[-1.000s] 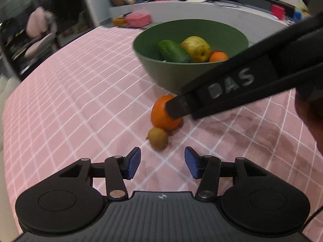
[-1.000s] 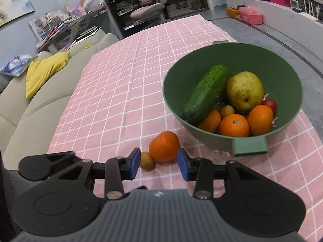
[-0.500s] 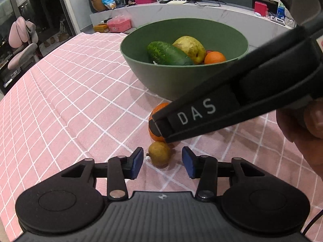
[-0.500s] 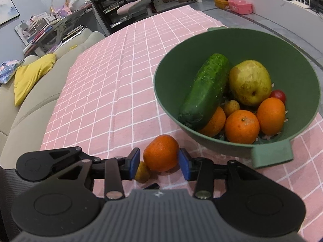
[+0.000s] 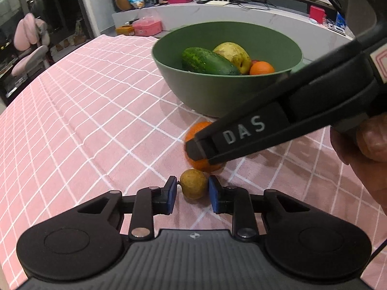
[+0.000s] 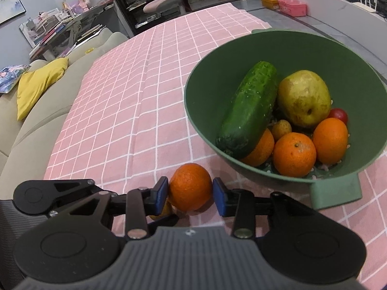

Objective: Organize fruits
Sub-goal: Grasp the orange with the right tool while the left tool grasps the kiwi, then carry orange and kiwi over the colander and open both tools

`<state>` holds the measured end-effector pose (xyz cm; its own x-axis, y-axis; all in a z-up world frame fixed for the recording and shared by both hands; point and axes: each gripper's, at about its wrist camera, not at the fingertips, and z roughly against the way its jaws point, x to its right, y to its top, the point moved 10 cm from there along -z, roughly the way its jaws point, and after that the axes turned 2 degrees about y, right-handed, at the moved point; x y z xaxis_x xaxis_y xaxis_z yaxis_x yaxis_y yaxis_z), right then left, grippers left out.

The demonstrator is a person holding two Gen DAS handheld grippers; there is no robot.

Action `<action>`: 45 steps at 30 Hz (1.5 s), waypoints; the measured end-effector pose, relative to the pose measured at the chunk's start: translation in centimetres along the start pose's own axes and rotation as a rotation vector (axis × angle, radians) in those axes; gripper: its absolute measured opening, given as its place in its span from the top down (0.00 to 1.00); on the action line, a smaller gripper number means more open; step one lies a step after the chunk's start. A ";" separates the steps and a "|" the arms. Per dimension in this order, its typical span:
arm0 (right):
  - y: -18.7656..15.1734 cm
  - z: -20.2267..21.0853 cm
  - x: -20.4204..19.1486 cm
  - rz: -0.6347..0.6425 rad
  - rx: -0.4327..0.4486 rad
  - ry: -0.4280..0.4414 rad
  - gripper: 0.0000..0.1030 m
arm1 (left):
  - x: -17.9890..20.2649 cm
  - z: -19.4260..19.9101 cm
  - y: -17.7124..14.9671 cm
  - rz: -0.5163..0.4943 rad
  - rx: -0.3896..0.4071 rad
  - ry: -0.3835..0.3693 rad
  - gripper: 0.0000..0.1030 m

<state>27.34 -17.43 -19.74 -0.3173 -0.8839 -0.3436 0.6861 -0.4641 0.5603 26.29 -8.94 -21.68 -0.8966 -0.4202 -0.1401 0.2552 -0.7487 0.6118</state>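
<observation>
A green bowl (image 5: 285, 46) (image 6: 362, 72) on the pink checked tablecloth holds a cucumber (image 6: 249, 108), a pear (image 6: 304, 96), several oranges and a small red fruit. A loose orange (image 6: 189, 186) (image 5: 194, 130) lies on the cloth beside the bowl. My right gripper (image 6: 189, 194) is around it, its blue pads touching both sides. A small yellow-brown fruit (image 5: 193, 183) lies next to the orange. My left gripper (image 5: 192, 193) straddles it with small gaps at the pads. The right gripper's finger (image 5: 241, 135) crosses the left wrist view over the orange.
A beige sofa with a yellow cushion (image 6: 38, 82) borders the table's left side. A counter with pink boxes (image 5: 147, 26) runs behind the bowl. A pink chair (image 5: 29, 46) stands at the far end. The tablecloth (image 5: 84, 111) stretches left of the bowl.
My left gripper has moved forward and narrowed around the small yellow-brown fruit. My right gripper has moved forward and closed its pads onto the loose orange.
</observation>
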 end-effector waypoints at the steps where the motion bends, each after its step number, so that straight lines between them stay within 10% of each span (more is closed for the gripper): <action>1: -0.1 0.1 0.1 -0.002 -0.005 0.001 0.64 | -0.2 0.5 -0.2 0.017 0.001 0.008 0.70; 15: -1.4 3.8 0.3 0.059 -0.034 0.051 0.64 | -1.7 6.4 -1.6 0.339 0.006 0.110 0.70; 45: 3.2 16.0 -0.6 0.106 0.125 0.192 0.64 | 3.0 15.2 6.2 0.297 0.095 0.192 0.70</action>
<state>19.22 -19.36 -5.67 -0.1093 -0.9063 -0.4082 0.6189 -0.3834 0.6855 19.66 -7.05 -6.46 -0.7017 -0.7075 -0.0839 0.4512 -0.5324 0.7162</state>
